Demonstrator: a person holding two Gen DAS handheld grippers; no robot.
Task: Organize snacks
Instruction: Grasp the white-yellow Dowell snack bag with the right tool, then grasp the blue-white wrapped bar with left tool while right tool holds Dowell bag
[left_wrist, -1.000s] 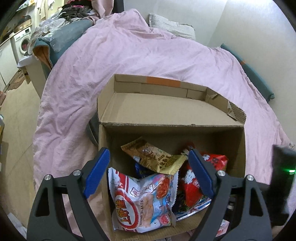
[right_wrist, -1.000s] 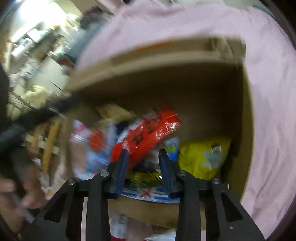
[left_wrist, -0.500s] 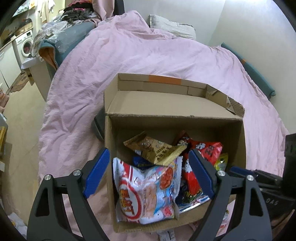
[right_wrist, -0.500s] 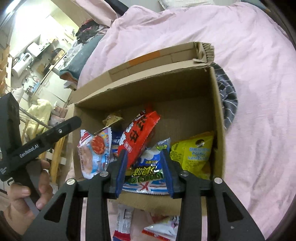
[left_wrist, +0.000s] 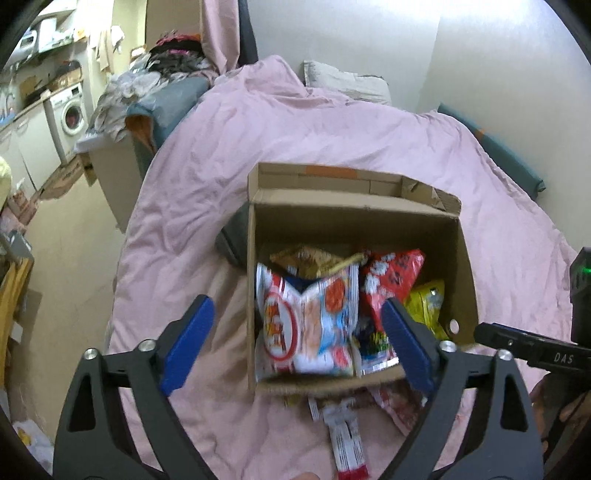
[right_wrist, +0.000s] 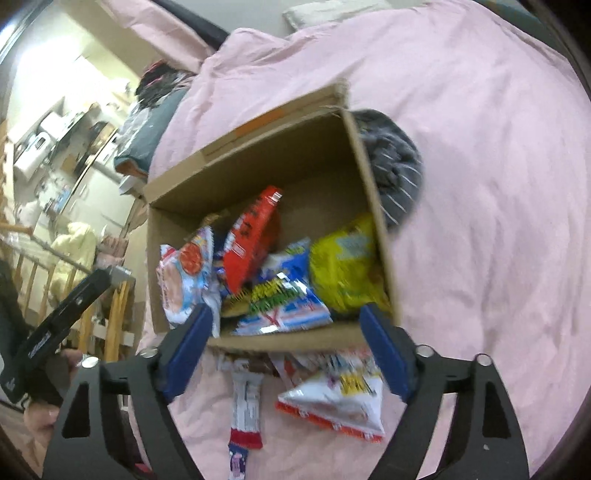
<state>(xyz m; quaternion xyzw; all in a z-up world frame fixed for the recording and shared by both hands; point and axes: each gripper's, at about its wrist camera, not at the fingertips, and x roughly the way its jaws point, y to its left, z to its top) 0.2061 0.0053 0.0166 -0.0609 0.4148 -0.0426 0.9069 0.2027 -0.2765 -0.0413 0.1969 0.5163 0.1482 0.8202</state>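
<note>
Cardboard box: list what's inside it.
Inside the cardboard box: a red packet, yellow bag, white-and-red bag, blue-and-green packet and brown packet. Anything beneath them is covered.

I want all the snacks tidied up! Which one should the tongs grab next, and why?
Probably the white and orange snack bag. It lies on the pink blanket, outside the cardboard box, right below the right tongs. Those tongs are opening, with nothing between them, so lowering onto that bag looks the shortest move.

pink duvet (left_wrist: 332, 140), washing machine (left_wrist: 72, 112), grey pillow (left_wrist: 347, 83)
</note>
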